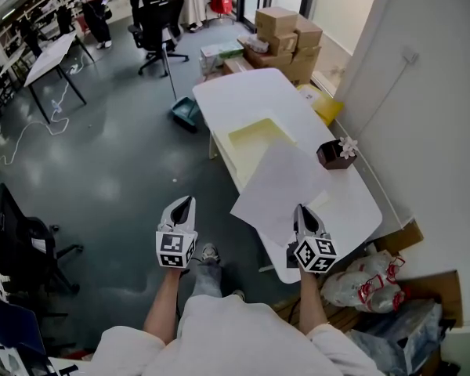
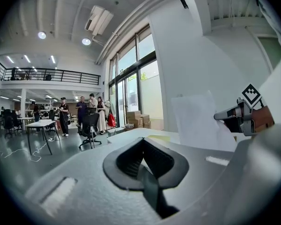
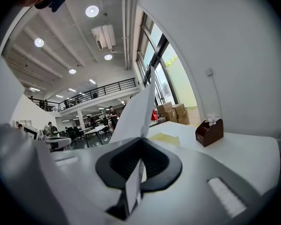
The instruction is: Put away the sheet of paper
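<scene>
The white sheet of paper [image 1: 280,185] hangs in the air over the near end of the white table [image 1: 243,92]. My right gripper [image 1: 303,218] is shut on its near edge. In the right gripper view the sheet [image 3: 136,111] rises upright from between the closed jaws. My left gripper [image 1: 185,207] hovers over the floor left of the table, shut with nothing in it. From the left gripper view the paper [image 2: 196,121] and the right gripper [image 2: 219,116] show at the right.
A pale yellow tray or folder [image 1: 258,138] lies on the table beyond the sheet. A brown holder with a white flower [image 1: 336,153] stands by the wall. Cardboard boxes [image 1: 286,34] lie beyond the table, plastic bags [image 1: 360,284] on the floor at my right.
</scene>
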Tool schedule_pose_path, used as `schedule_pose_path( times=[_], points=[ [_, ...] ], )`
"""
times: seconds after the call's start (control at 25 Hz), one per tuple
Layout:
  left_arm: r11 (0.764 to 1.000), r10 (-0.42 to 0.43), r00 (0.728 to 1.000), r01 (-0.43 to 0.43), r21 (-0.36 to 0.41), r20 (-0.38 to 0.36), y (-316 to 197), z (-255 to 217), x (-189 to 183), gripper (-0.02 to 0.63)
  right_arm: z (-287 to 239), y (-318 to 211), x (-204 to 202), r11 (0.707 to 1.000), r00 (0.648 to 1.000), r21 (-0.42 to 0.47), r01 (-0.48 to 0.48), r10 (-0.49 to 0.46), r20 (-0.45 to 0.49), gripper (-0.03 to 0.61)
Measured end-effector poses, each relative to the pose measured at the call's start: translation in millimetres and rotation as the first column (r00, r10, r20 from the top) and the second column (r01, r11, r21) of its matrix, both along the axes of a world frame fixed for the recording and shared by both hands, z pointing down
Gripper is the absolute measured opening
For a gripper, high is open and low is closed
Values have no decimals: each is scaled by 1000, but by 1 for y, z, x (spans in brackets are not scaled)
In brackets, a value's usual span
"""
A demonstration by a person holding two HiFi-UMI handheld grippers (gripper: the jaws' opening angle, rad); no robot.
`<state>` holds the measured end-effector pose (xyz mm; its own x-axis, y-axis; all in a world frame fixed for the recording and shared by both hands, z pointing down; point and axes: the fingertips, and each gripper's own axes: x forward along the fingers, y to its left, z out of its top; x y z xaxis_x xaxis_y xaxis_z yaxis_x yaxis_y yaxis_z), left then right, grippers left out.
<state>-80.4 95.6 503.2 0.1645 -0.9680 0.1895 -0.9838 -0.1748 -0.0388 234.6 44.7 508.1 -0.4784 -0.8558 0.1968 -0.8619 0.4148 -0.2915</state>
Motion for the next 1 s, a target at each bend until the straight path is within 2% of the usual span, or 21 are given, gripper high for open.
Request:
schedule_pose_path(
  times=[0.36,1.0],
  points=[
    [999,38,999,-38,3,-23,-76,6,-26,5,0,-63,-25,999,999,-4,-34,34,-21,3],
    [991,132,990,-130,44,-41,-224,-17,-104,6,-34,-183,-89,988,988,41,-146,148,-38,3]
  ],
)
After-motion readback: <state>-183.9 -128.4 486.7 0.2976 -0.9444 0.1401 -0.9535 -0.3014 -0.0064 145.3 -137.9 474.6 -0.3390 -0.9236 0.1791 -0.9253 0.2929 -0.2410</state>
